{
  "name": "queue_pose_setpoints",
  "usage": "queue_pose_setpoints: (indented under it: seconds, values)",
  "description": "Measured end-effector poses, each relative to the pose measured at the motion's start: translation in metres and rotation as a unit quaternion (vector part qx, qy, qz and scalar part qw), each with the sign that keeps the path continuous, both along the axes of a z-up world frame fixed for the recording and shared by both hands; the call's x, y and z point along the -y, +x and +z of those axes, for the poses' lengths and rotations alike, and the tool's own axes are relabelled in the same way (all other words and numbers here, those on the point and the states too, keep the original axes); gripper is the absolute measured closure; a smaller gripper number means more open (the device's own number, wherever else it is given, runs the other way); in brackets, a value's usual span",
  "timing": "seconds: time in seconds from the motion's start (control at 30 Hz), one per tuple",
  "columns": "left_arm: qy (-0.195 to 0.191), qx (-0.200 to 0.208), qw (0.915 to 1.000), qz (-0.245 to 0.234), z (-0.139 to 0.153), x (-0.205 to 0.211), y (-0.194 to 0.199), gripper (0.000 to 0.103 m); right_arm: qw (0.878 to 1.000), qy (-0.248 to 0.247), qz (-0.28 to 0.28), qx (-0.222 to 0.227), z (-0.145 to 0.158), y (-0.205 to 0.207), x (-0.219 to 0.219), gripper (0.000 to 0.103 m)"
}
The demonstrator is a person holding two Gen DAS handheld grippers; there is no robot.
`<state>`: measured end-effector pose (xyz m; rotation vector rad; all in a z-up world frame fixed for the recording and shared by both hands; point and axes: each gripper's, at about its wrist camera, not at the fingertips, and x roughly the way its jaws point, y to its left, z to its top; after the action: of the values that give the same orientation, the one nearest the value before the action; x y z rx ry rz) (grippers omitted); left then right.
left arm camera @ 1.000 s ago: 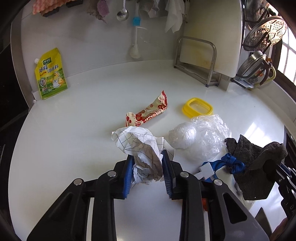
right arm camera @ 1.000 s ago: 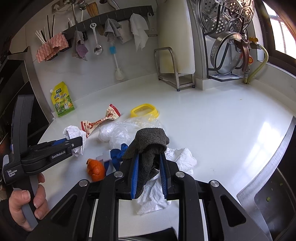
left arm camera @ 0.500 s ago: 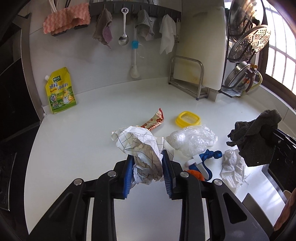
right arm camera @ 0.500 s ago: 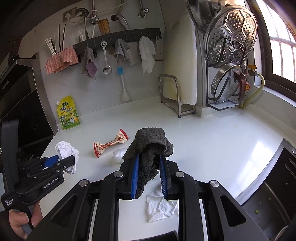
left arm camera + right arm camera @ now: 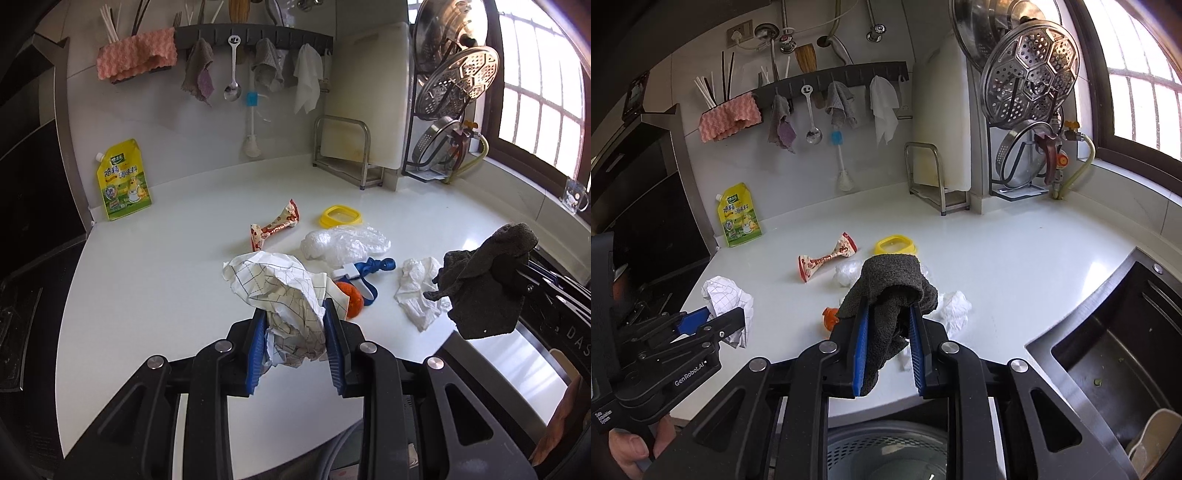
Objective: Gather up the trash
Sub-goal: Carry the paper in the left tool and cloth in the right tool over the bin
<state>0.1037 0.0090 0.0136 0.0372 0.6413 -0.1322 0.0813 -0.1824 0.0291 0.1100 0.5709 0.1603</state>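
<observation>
Both grippers are rising and pulling back from the white countertop (image 5: 155, 266) compared with a second ago, so more of the wall rail and the litter is showing. The left gripper (image 5: 294, 332) is clamping its blue pads on the crumpled white grid-lined paper ball (image 5: 284, 291) at the lower centre of the left wrist view. The right gripper (image 5: 886, 332) is pinching the dark grey terry cloth (image 5: 890, 280), which is drooping between its fingers in mid-frame.

Scraps are lying near one another on the counter: a twisted red-and-cream snack wrapper (image 5: 275, 229), a crumpled clear plastic bag (image 5: 343, 245), a blue ribbon with a white tag (image 5: 369, 269), an orange peel piece (image 5: 351, 302), a wadded white tissue (image 5: 421, 291) and a yellow plastic lid ring (image 5: 341, 216).

At the bottom edge of the right wrist view a grey round meshed bin (image 5: 886, 454) is sitting below the counter, seemingly the drop point. The carry probably goes best with both grips held firm, each load brought squarely over that opening, and the jaws opened only once the dangling cloth is clearing the counter edge.
</observation>
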Motion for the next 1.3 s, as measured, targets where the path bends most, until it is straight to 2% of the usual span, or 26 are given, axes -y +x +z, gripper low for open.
queue_pose_setpoints:
  seconds: [0.43, 0.7, 0.93, 1.3]
  values:
    - [0.010, -0.007, 0.9996, -0.026, -0.014, 0.018, -0.066, 0.074, 0.999, -0.005, -0.034, -0.031, -0.031, -0.086, 0.010, 0.083]
    - [0.017, -0.016, 0.9985, -0.049, -0.025, 0.033, -0.096, 0.074, 0.998, 0.004, -0.049, -0.038, -0.045, -0.125, 0.020, 0.083]
    - [0.020, -0.032, 0.9972, -0.065, -0.043, 0.045, -0.114, 0.074, 0.997, 0.001, -0.049, -0.053, -0.063, -0.145, 0.021, 0.083]
    - [0.033, -0.061, 0.9956, -0.062, -0.073, 0.052, -0.115, 0.073, 0.994, 0.002, -0.042, -0.102, -0.106, -0.153, 0.016, 0.083]
